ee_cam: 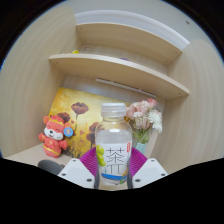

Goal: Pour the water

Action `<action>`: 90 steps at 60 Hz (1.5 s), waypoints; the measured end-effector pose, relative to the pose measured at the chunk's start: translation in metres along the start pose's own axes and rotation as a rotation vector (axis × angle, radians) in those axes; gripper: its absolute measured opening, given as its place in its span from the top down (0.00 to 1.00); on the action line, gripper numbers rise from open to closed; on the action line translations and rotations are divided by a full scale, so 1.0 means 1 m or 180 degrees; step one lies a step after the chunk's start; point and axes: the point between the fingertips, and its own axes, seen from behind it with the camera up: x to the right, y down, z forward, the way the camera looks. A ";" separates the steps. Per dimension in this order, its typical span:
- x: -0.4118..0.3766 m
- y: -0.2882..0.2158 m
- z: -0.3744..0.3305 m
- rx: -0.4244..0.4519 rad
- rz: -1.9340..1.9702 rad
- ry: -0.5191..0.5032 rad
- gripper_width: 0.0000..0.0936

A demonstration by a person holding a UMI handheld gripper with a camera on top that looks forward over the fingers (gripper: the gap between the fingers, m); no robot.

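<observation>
A clear plastic bottle (115, 140) with a white cap and a white label with green print stands upright between my fingers. The purple pads (93, 160) lie against both sides of the bottle's lower body. My gripper (116, 165) is shut on the bottle. Its base is hidden below the fingers, so I cannot tell whether it rests on the table. No cup or other vessel shows.
Behind the bottle are a yellow cushion (75, 108), a red and orange toy figure (53, 132) to the left, and a bunch of pink flowers (144, 118) to the right. Two pale wooden shelves (115, 70) run along the wall above.
</observation>
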 end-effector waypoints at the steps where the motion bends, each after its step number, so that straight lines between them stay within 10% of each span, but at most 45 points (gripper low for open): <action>1: 0.001 0.004 0.001 -0.0011 0.0113 -0.0036 0.59; 27: -0.038 0.155 0.019 -0.0739 0.0804 -0.0281 0.59; 43: -0.037 0.155 0.019 -0.0747 0.0734 -0.0270 0.56; 61: -0.031 0.171 0.001 -0.1005 0.0647 -0.0143 0.15; 90: -0.074 0.150 -0.159 -0.1219 0.0982 -0.0312 0.13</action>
